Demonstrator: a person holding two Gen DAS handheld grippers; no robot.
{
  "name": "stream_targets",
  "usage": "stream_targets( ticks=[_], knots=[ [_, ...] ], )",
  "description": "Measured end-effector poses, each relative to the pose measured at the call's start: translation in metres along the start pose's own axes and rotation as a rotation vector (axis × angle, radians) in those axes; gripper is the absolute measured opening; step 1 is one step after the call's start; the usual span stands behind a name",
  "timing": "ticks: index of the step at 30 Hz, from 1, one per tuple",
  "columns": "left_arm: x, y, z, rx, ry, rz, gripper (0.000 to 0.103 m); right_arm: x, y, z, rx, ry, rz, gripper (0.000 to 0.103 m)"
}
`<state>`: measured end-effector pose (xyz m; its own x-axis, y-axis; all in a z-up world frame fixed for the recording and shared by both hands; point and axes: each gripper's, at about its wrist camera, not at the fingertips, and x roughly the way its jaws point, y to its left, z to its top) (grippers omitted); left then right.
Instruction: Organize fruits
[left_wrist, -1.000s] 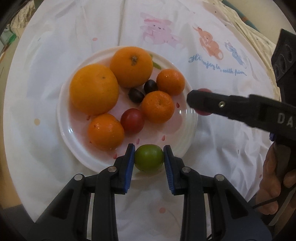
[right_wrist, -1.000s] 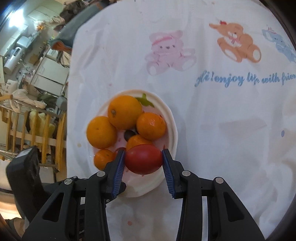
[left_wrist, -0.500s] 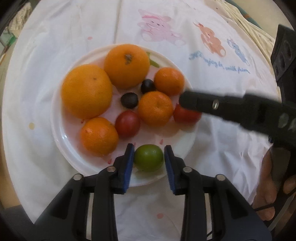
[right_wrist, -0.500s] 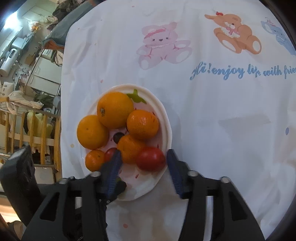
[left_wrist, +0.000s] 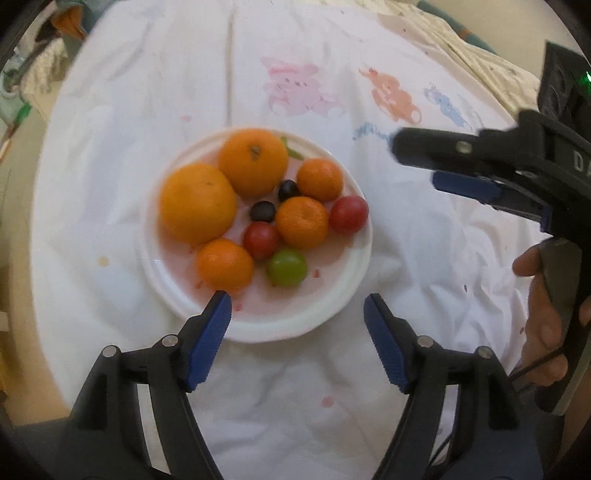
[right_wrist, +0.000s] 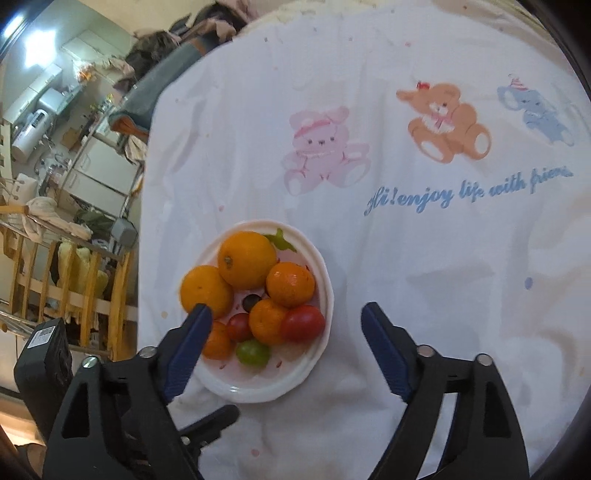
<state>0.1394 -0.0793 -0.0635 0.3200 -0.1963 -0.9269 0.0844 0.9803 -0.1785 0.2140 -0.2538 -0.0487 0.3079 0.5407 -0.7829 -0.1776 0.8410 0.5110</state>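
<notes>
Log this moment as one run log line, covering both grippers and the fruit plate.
left gripper: opening, empty | right gripper: opening, empty | green tomato: on plate | red tomato: on plate

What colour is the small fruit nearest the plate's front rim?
Green fruit; clearest in the left wrist view.

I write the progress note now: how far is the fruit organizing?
Done: the oranges, green tomato and red tomato all lie on the white plate. In hand: nothing; the left hand-held gripper and right hand-held gripper are opening, empty. Left: no loose fruit shows on the cloth.
</notes>
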Motion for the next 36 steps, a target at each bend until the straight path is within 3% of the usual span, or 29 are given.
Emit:
stream_targets(
  ticks=[5,8,11,13,17,21,23,30,36],
  knots=[
    [-0.032,0.0,-0.008,0.063,-0.09,0.076,0.071,-0.02,0.011,-0.014,-0.002,-0.062,0.011,0.09],
    [-0.05,0.009,-0.014,0.052,-0.154,0.148,0.071,-0.032,0.018,-0.024,-0.012,-0.105,-0.003,0.095],
    [-0.065,0.025,-0.019,0.011,-0.175,0.103,0.071,-0.041,0.022,-0.037,-0.013,-0.131,-0.021,0.095],
    [-0.077,0.033,-0.024,-0.004,-0.206,0.115,0.073,-0.046,0.026,-0.047,-0.02,-0.145,-0.033,0.095],
    [-0.099,0.04,-0.034,-0.005,-0.279,0.167,0.084,-0.056,0.033,-0.069,-0.037,-0.173,-0.055,0.095],
    [-0.109,0.045,-0.044,-0.021,-0.313,0.194,0.089,-0.065,0.045,-0.093,-0.066,-0.211,-0.102,0.097],
    [-0.113,0.052,-0.051,-0.044,-0.334,0.192,0.1,-0.071,0.051,-0.106,-0.078,-0.251,-0.143,0.102],
    [-0.122,0.062,-0.069,-0.087,-0.401,0.185,0.102,-0.074,0.066,-0.133,-0.11,-0.322,-0.201,0.103],
    [-0.125,0.056,-0.072,-0.052,-0.446,0.204,0.102,-0.071,0.082,-0.141,-0.173,-0.35,-0.255,0.103]
  ],
)
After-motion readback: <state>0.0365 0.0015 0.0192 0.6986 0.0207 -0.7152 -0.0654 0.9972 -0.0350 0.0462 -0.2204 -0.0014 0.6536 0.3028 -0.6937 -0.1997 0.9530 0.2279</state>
